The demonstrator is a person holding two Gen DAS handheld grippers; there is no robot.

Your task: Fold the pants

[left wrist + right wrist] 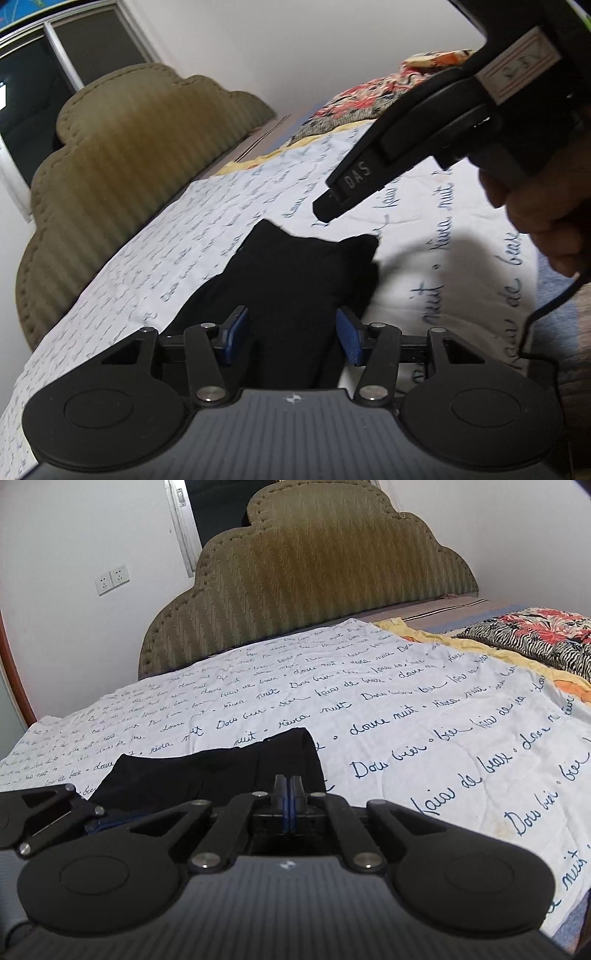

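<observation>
The black pants (295, 284) lie folded into a compact bundle on the white quilt with blue script (155, 273). My left gripper (291, 332) is open, its blue pads on either side of the bundle's near end, holding nothing. My right gripper (289, 794) is shut and empty, just above the near right part of the pants (207, 771). In the left wrist view the right gripper (325, 210) comes in from the upper right, its shut tip hovering above the bundle's far edge. The left gripper's linkage (55, 812) shows at the left edge of the right wrist view.
A padded olive headboard (314, 572) stands at the head of the bed. A flowered, zebra-striped pillow (535, 635) lies at the far right on a yellow sheet. A window (33, 110) and a white wall with sockets (112, 579) are behind. The quilt (406, 709) spreads wide to the right.
</observation>
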